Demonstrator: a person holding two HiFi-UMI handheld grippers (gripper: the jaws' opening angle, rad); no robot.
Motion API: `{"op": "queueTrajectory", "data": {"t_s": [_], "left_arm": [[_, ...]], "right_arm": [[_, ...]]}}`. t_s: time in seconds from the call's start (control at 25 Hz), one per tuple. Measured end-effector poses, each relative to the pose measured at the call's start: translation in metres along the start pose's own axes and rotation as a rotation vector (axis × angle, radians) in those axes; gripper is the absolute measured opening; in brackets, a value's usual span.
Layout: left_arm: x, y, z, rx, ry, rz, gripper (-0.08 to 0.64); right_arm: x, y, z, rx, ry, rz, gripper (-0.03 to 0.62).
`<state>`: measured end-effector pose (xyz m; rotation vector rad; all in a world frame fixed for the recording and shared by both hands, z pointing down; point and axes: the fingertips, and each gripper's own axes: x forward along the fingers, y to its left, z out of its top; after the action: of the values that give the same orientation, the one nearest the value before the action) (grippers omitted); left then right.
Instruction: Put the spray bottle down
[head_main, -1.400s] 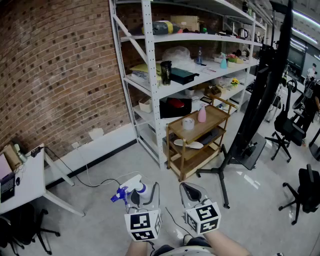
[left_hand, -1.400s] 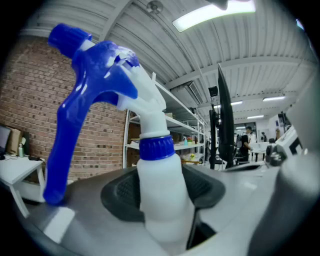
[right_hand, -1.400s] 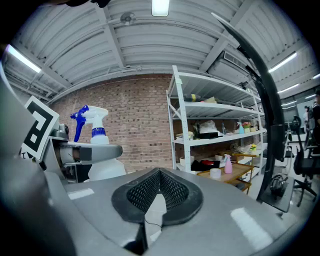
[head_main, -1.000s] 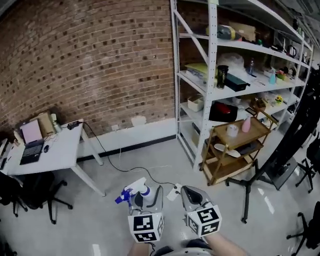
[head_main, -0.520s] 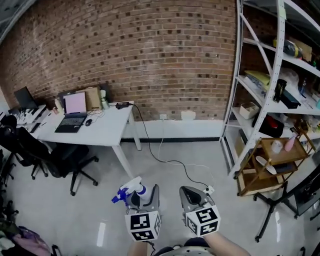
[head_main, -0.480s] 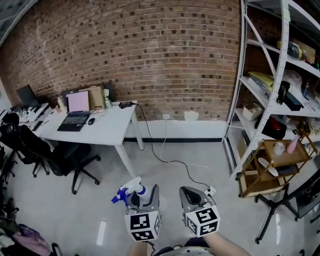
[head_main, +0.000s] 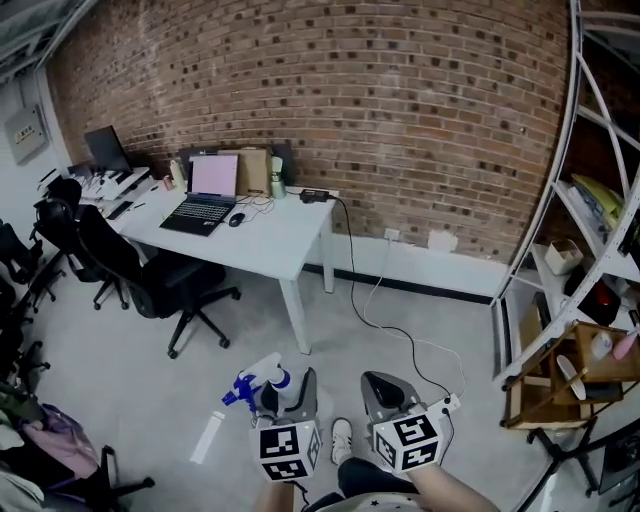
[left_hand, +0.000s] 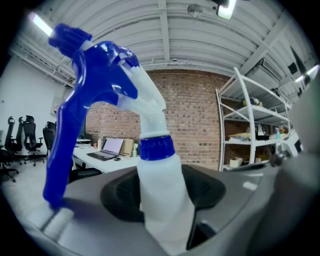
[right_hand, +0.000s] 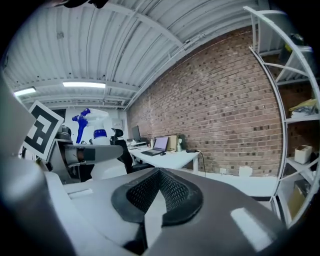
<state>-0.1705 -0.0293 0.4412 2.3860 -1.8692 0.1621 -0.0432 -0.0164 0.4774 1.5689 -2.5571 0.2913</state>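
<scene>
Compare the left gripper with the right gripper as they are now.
The left gripper clamps the spray bottle by its white body; the right gripper holds nothing. The left gripper's jaws stand apart around the bottle; the right gripper's jaws are together. Both are held side by side, pointing the same way.
</scene>
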Motion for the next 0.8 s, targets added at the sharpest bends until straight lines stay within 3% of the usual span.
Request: {"op": "queueTrajectory", "data": {"t_s": [0.44,0.8], "left_arm": [[0.142,0.107,0.023,-0.023,0.006,0.169,0.229],[0.311,0.192,0.045,-0.004,-0.062,0.213,0.23]], "right_arm": [[0.175,-0.031,0.052,-0.049,0.014,0.136,-0.001],[0.324,-0.074,0.066,-0.069,0.061,0.152,-0.001]]}}
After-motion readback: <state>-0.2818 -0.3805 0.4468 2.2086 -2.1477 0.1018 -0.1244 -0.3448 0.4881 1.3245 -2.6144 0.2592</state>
